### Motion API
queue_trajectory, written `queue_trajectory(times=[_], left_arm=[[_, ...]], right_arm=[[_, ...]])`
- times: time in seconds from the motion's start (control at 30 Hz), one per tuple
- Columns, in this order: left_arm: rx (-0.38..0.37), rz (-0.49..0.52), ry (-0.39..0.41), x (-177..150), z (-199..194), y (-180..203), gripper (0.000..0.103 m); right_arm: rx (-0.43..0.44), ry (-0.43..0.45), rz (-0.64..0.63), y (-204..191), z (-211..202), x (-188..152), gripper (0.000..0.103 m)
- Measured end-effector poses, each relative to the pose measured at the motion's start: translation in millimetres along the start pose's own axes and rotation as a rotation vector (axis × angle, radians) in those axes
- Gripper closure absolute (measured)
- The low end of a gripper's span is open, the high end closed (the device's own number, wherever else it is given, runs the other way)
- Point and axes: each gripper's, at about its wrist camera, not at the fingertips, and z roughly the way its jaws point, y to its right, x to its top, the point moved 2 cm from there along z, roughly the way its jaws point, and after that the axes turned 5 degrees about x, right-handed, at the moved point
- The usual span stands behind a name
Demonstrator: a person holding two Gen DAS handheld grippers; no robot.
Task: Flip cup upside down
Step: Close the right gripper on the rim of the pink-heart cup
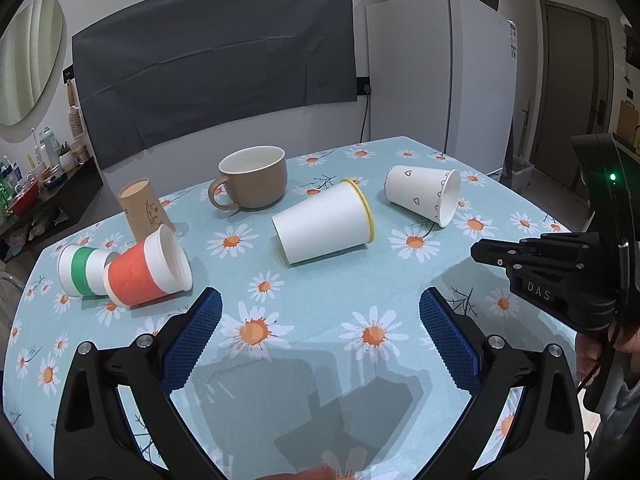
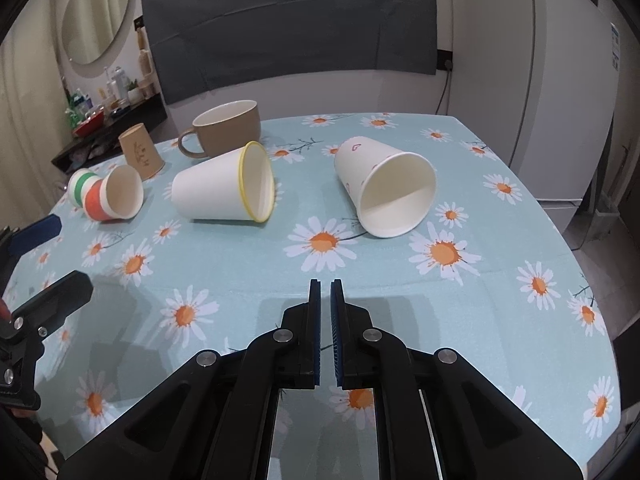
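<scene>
Several cups lie on their sides on the daisy tablecloth (image 1: 320,304): a white cup with a yellow rim (image 1: 324,226) (image 2: 224,188), a white cup with pink hearts (image 1: 424,194) (image 2: 384,188), a red-banded cup (image 1: 146,268) (image 2: 114,196) and a green-banded cup (image 1: 80,270) (image 2: 80,184). A brown paper cup (image 1: 144,210) (image 2: 140,150) stands upside down. A brown mug (image 1: 254,178) (image 2: 226,126) stands upright. My left gripper (image 1: 320,304) is open and empty, short of the yellow-rimmed cup. My right gripper (image 2: 325,282) is shut and empty, near the front edge; it also shows in the left wrist view (image 1: 478,250).
A white fridge (image 1: 440,80) stands behind the table's right corner. A dark cloth (image 1: 216,56) hangs on the back wall. A low shelf with bottles (image 1: 36,184) is at the far left. The table edge drops off on the right (image 2: 592,280).
</scene>
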Motion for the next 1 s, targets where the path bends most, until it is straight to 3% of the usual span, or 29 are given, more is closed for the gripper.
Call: queue_trajectory(times=[0.17,0.23,0.33,0.63,0.7,0.73,0.83,1.0], left_arm=[[0.02,0.003,-0.003,-1,1,-4,0.006],[0.022,-0.001,-0.006,4,5,-6,0.006],[0.022,-0.011,-0.003,13,12,-10,0.006],[0.008,-0.03,-0.025,26,39,-15,0.006],[0.014,-0.028,-0.03,27,43,-15,0.006],[0.016,-0.024,-0.03,27,44,-14,0.006],[0.016,-0.01,-0.033,25,45,-13,0.006],[0.032,0.008,-0.032,21,41,-11,0.006]], right_arm=[[0.029,-0.011,0.029,10,4,3,0.092],[0.029,0.002,0.035,14,5,8,0.071],[0.016,0.029,0.033,20,7,20,0.059],[0.04,-0.005,0.065,38,53,53,0.058],[0.049,-0.014,0.075,41,63,57,0.062],[0.056,-0.018,0.077,41,66,58,0.073],[0.069,-0.032,0.075,40,71,59,0.093],[0.043,-0.012,0.002,30,62,52,0.1]])
